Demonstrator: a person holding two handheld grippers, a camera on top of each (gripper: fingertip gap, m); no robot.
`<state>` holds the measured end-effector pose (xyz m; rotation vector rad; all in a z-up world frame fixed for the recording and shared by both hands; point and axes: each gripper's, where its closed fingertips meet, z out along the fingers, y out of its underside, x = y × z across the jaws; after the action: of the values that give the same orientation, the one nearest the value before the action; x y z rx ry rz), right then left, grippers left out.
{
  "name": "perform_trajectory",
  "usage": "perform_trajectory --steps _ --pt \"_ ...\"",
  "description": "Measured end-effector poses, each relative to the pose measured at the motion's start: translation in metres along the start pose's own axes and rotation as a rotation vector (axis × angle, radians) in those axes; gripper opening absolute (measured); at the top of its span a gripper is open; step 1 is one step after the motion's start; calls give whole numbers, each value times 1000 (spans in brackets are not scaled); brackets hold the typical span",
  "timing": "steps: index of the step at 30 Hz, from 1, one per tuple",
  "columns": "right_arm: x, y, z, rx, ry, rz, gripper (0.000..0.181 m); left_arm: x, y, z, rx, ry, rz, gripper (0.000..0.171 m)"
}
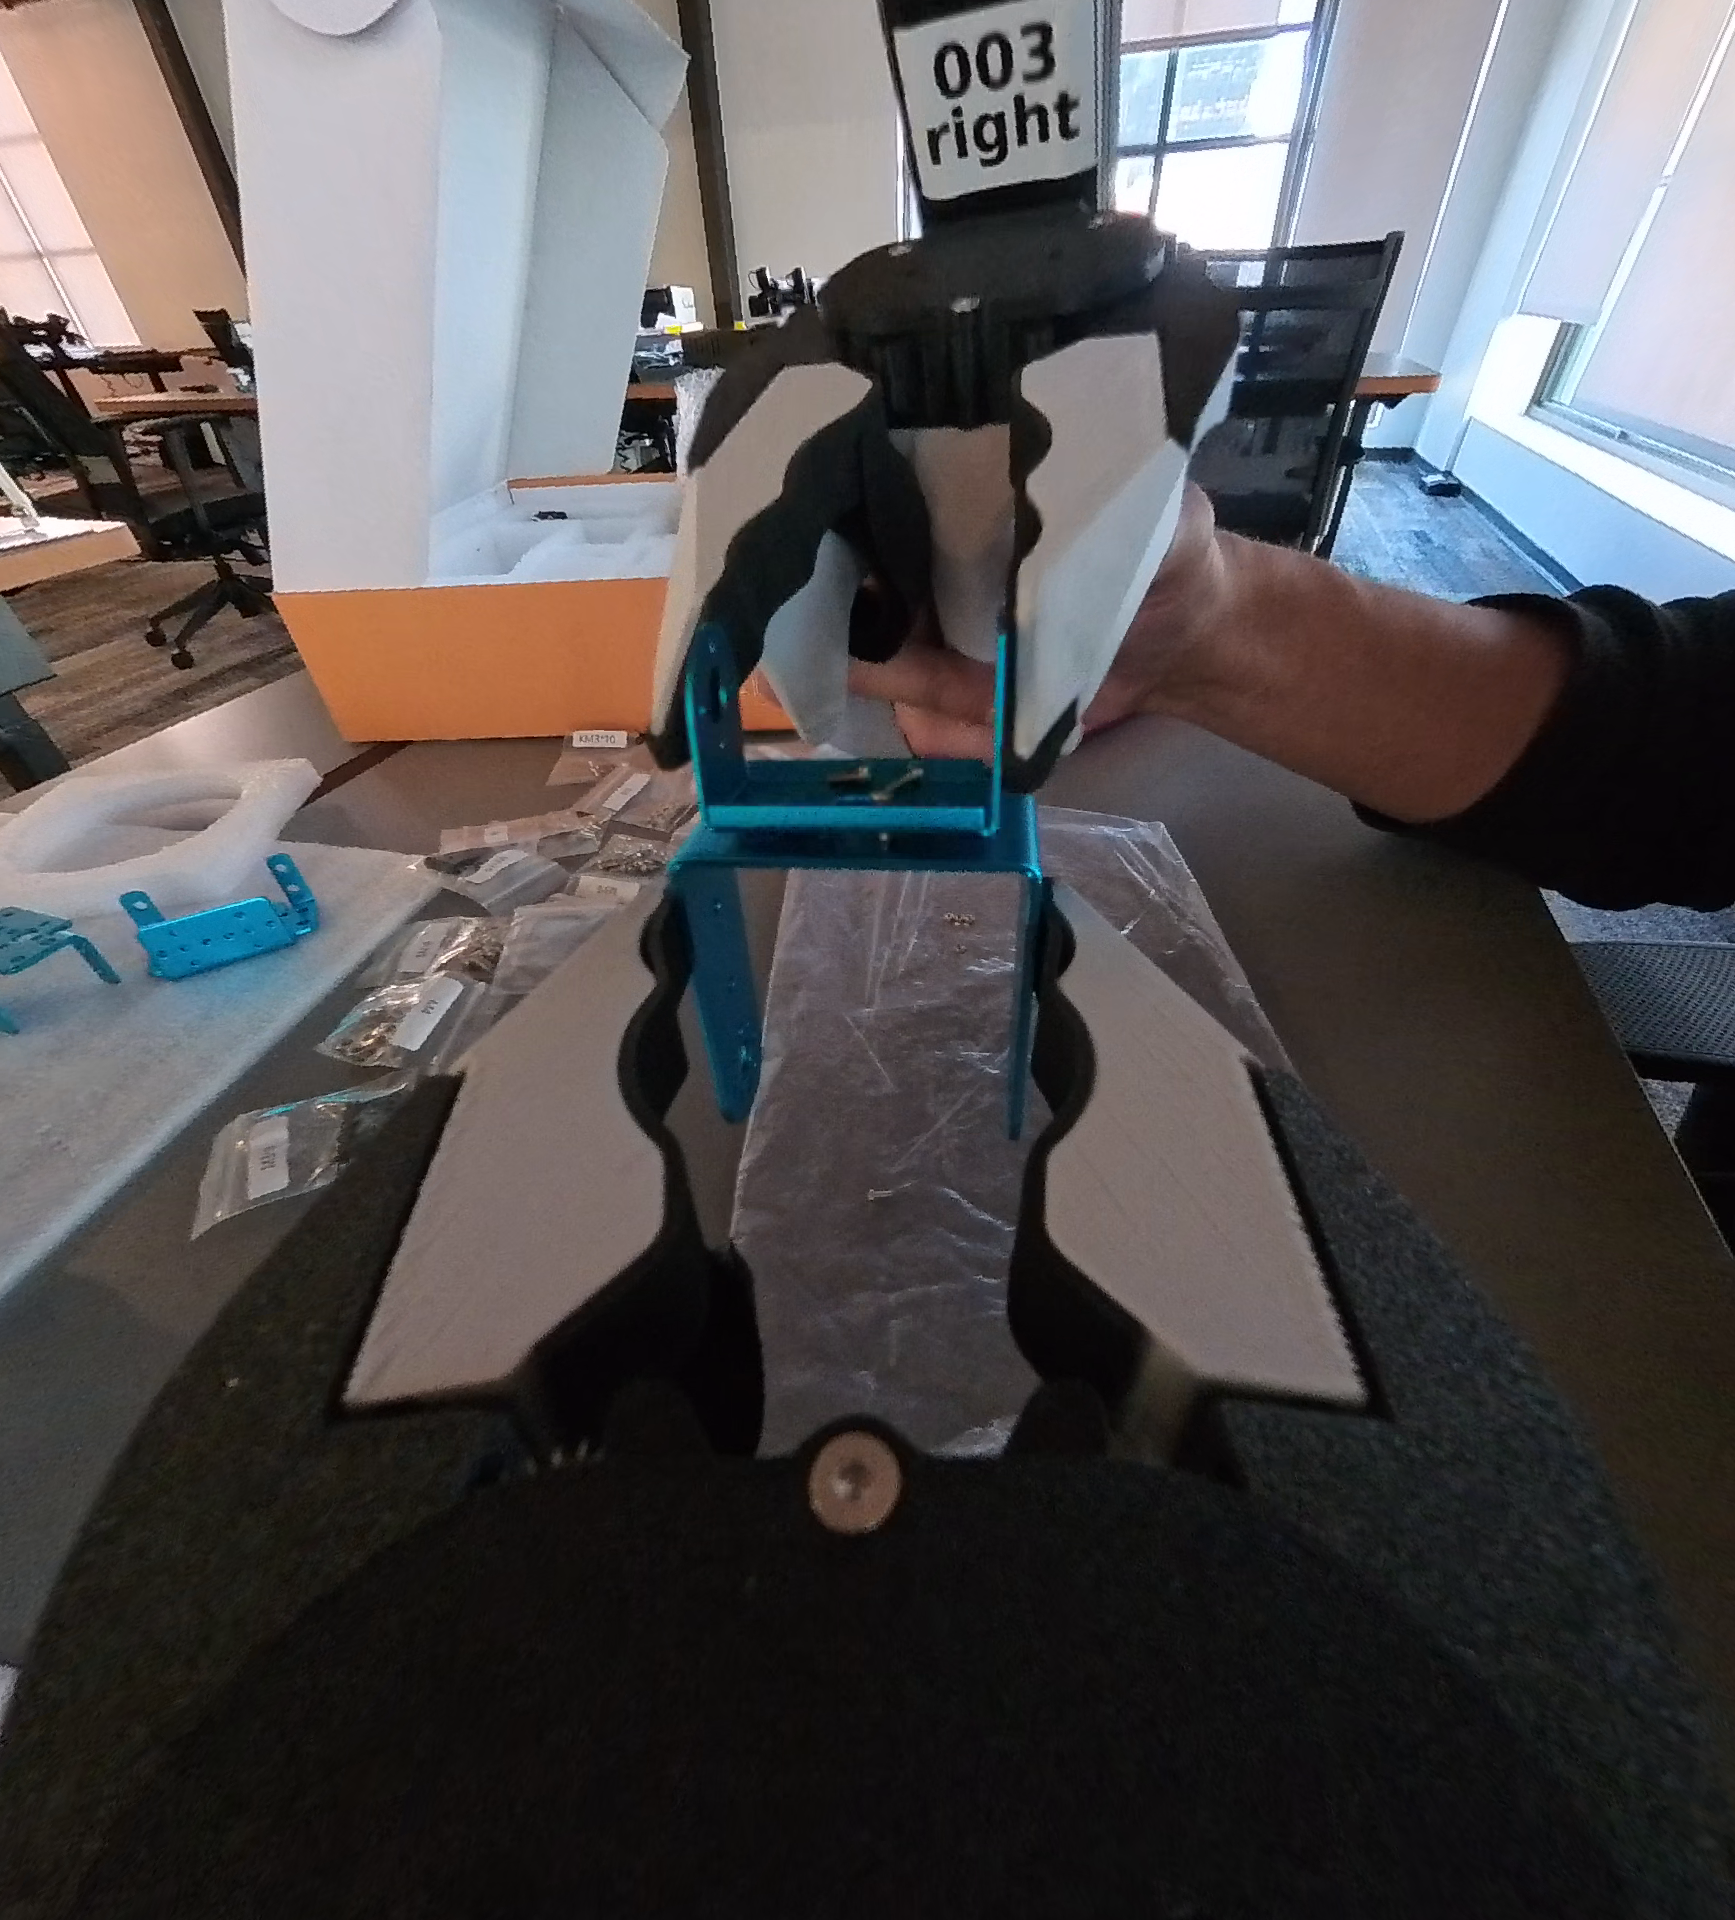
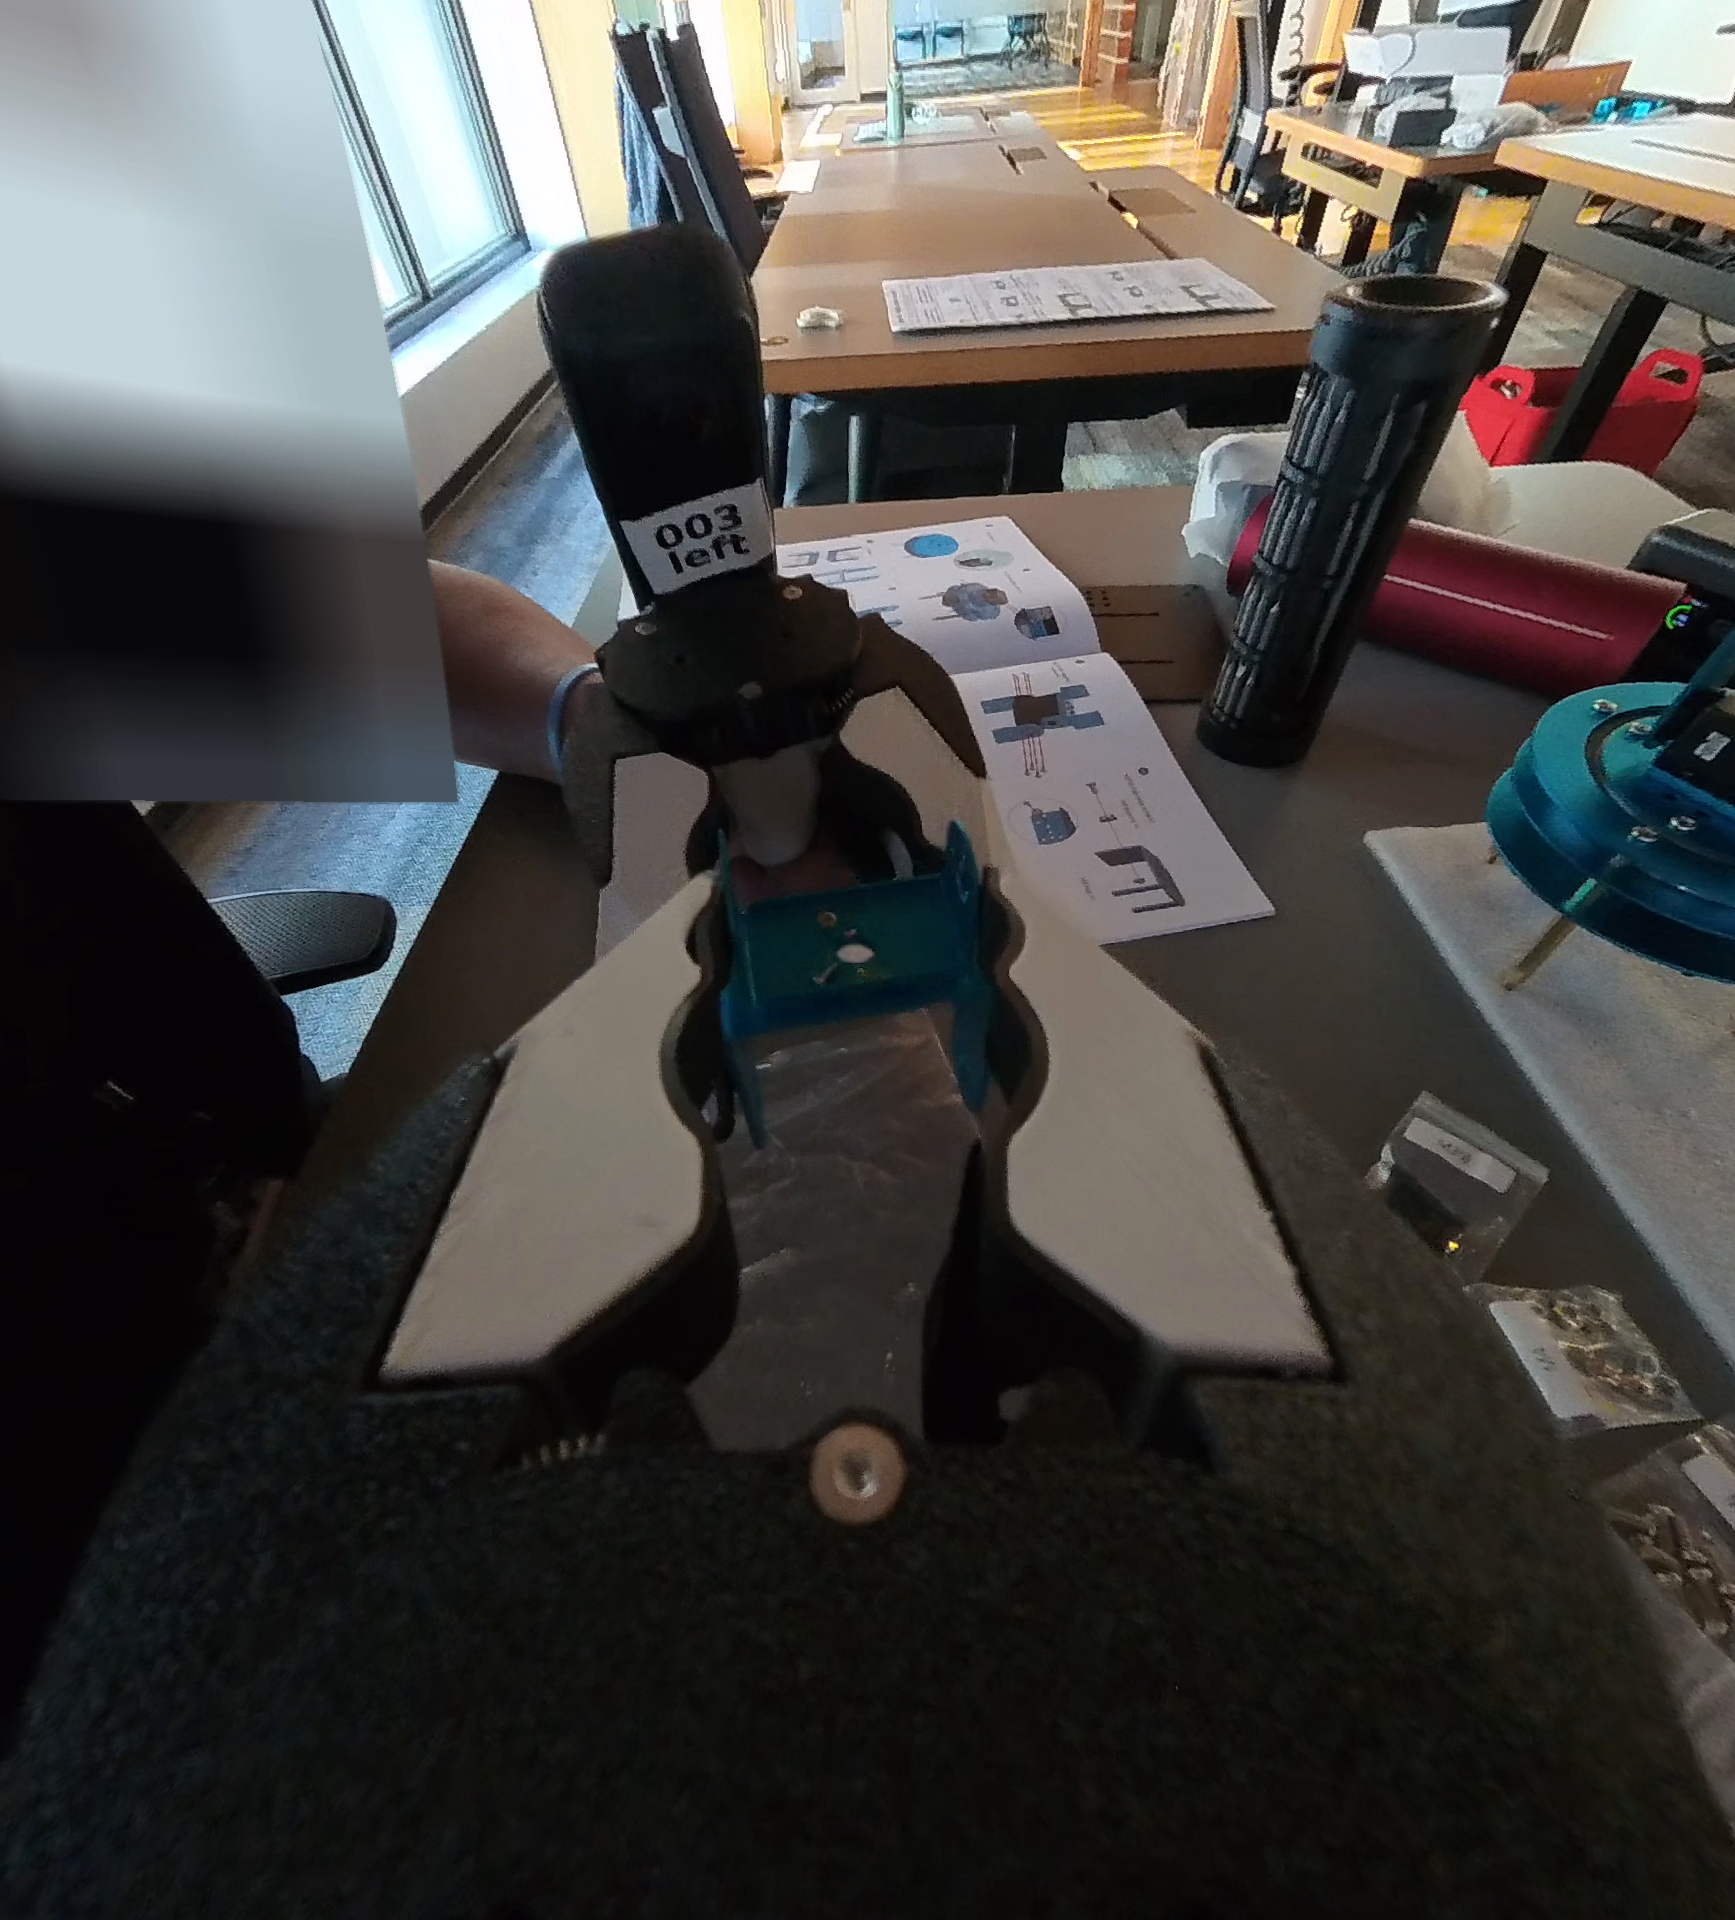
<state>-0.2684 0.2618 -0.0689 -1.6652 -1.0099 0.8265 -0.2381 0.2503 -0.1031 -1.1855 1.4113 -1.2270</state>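
The left gripper (image 1: 847,997) pinches the legs of one blue bracket (image 1: 847,847); the right gripper (image 1: 842,743) pinches the upright legs of a second bracket (image 1: 847,805) stacked base to base on it, above the plastic sheet (image 1: 904,1091) on the table (image 1: 1362,1039). The brackets look like thin metal — stiff, light, probably slippery, best gripped on the flat legs. Open room is right; small bags (image 1: 395,1039) and loose brackets (image 1: 219,930) crowd the left.

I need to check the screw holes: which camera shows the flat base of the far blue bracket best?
The right wrist view: it looks down onto the bracket's base, its holes plain. The left wrist view shows that base nearly edge-on, with only a thin strip visible.
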Motion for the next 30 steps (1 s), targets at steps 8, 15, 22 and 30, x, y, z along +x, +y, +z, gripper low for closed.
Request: perform_trajectory --steps 8,15,22,30 --pt "1 1 -2 2 -10 16 48 0 2 0 -8 0 4 66" --pt "1 4 0 -8 -14 20 47 -1 3 1 -13 0 4 66" --pt "1 1 -1 5 2 -2 49 -2 2 0 -6 -1 -3 66" --pt "-9 -16 -25 78 56 -150 54 -1 0 -1 15 6 -4 66"
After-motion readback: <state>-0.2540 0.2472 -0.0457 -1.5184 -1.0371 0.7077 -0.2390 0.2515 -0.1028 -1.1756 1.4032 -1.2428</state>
